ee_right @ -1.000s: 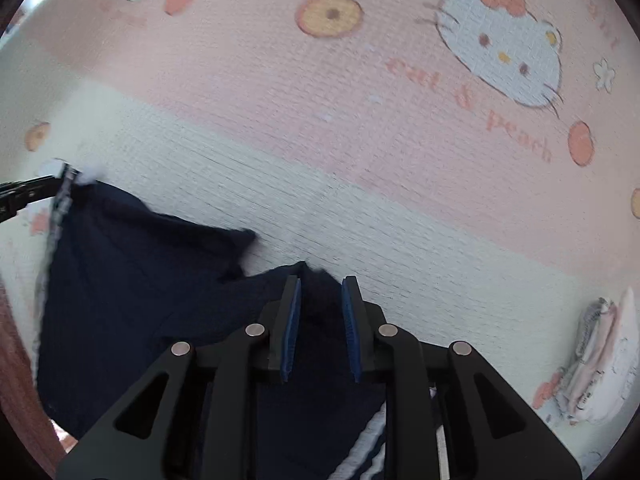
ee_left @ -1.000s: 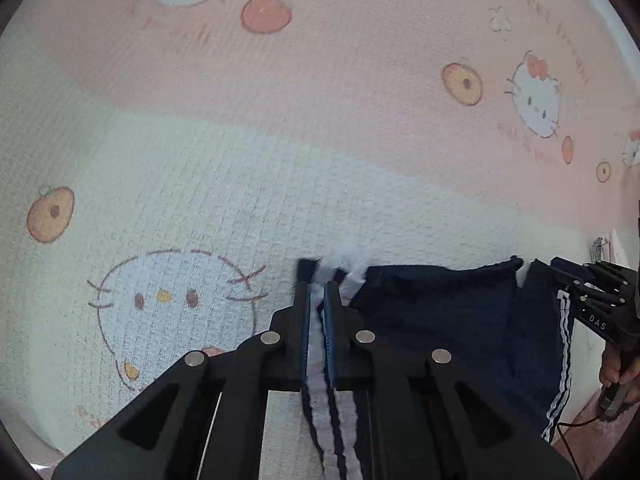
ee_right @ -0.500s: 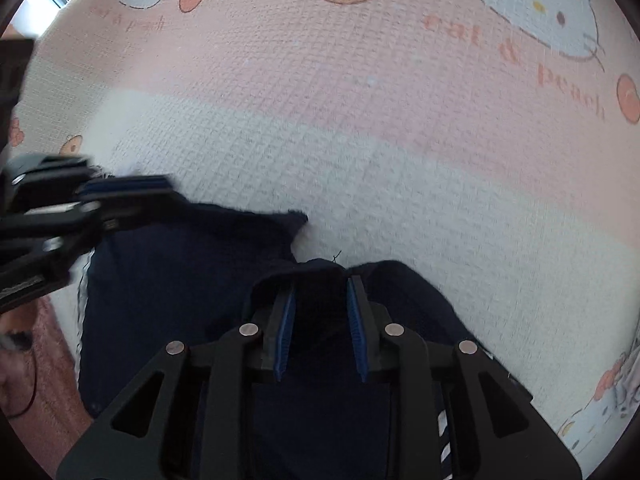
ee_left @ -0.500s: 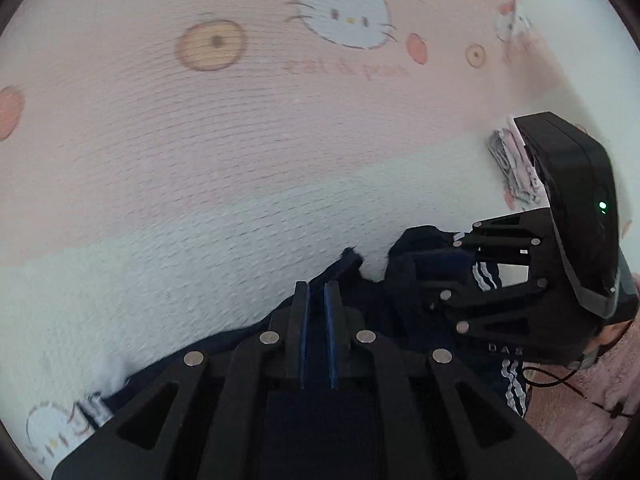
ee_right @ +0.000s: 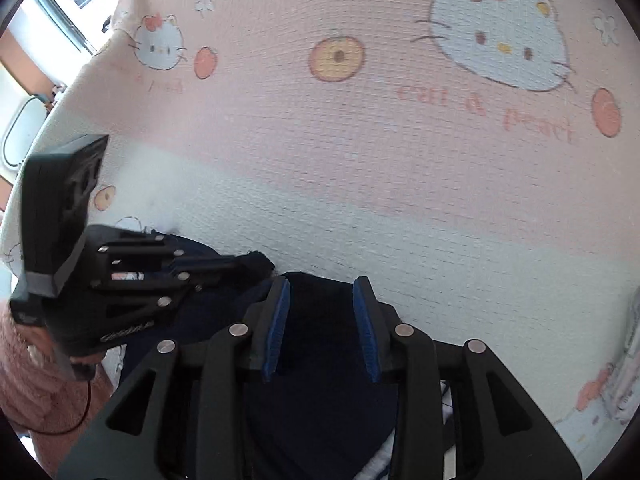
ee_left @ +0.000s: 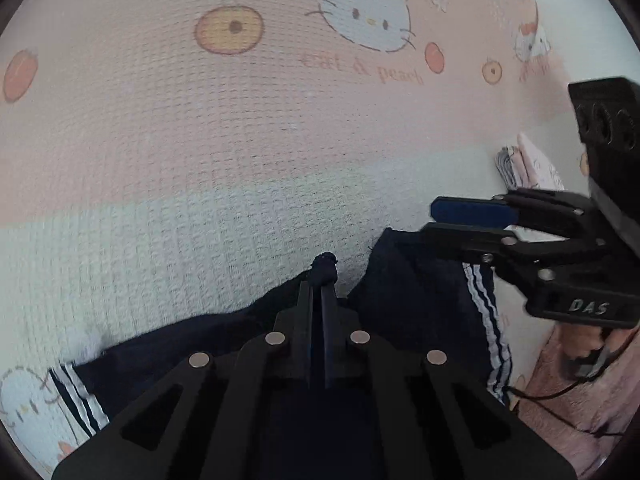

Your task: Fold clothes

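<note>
A: What are your fingers doing?
B: Your left gripper (ee_left: pixel 319 304) is pinched tight on a corner of the navy garment (ee_left: pixel 416 300). Your right gripper (ee_right: pixel 322 320) is spread apart, the garment lying between its pads.
A: And the garment?
B: It's on the cat-print blanket (ee_right: pixel 360 184).

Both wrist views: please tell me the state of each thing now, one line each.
left gripper: shut, pinching a corner of the navy shorts.
right gripper: open, fingers apart over the cloth.
navy shorts: partly folded, lying on the blanket.
blanket: spread flat.
folded clothes: stacked at the side.
</note>
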Action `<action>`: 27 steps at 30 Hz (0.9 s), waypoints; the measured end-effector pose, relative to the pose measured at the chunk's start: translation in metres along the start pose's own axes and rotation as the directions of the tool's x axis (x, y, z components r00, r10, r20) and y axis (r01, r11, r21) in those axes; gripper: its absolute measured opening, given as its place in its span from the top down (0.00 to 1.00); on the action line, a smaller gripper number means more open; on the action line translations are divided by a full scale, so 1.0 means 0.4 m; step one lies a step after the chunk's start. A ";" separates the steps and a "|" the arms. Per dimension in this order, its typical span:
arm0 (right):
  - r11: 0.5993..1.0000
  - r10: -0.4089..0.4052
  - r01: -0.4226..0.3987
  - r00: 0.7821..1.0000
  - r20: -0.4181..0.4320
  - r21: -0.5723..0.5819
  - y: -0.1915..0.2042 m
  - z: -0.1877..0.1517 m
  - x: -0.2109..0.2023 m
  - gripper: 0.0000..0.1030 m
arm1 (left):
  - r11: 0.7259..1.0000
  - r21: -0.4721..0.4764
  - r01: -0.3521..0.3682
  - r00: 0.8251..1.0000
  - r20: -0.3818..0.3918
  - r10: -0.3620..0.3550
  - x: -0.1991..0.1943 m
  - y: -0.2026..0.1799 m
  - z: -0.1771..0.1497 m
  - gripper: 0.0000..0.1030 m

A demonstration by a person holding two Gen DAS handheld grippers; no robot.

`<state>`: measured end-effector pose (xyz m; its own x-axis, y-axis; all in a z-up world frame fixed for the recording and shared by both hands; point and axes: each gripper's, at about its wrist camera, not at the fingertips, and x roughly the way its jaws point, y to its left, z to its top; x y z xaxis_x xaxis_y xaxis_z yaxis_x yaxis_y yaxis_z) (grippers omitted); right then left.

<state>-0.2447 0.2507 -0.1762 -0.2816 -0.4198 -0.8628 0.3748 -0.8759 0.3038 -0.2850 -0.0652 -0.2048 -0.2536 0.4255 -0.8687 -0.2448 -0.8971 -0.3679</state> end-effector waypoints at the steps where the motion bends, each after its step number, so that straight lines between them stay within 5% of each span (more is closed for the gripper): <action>1: 1.000 0.018 -0.018 1.000 0.016 0.011 -0.001 -0.007 0.003 0.67 | 0.999 -0.047 0.007 1.000 0.007 -0.007 -0.004 0.012 -0.011 0.96; 6: 0.990 0.131 -0.133 0.991 0.034 0.047 0.081 0.039 0.216 0.67 | 0.968 -0.251 0.009 1.000 0.010 -0.006 -0.014 0.064 -0.085 0.96; 9: 0.999 0.028 -0.030 0.993 -0.116 -0.015 0.116 0.021 0.311 0.67 | 0.947 -0.322 0.009 0.999 -0.026 -0.019 -0.003 0.094 -0.136 0.96; 12: 0.995 -0.058 0.044 0.985 -0.160 -0.089 0.145 -0.029 0.281 0.68 | 0.928 -0.373 0.001 0.997 -0.065 -0.028 0.022 0.111 -0.179 0.96; 16: 0.994 -0.061 0.042 0.978 -0.200 -0.098 0.131 -0.064 0.257 0.68 | 0.942 -0.333 -0.030 0.994 -0.108 -0.007 0.059 0.072 -0.173 0.94; 20: 0.996 -0.063 0.056 0.992 -0.105 -0.067 0.126 -0.032 0.228 0.68 | 0.970 -0.224 -0.099 0.991 -0.114 0.075 0.030 0.028 -0.143 0.90; 23: 0.997 -0.035 0.036 0.999 0.013 -0.063 0.140 -0.004 0.196 0.67 | 0.979 -0.124 -0.164 0.984 -0.091 0.154 0.000 -0.008 -0.126 0.70; 24: 0.998 -0.016 0.015 1.000 -0.011 -0.053 0.138 -0.005 0.214 0.67 | 0.979 -0.100 -0.178 0.982 -0.077 0.170 -0.008 -0.015 -0.120 0.57; 27: 0.999 0.044 -0.045 0.996 -0.079 -0.019 0.134 -0.009 0.270 0.67 | 0.984 -0.049 -0.172 0.985 -0.033 0.171 -0.006 -0.031 -0.098 0.53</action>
<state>-0.2518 0.1594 -0.2546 -0.1942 -0.4375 -0.8780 0.4043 -0.8512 0.3347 -0.2446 -0.0598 -0.2111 -0.2603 0.2620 -0.9293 -0.1510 -0.9617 -0.2288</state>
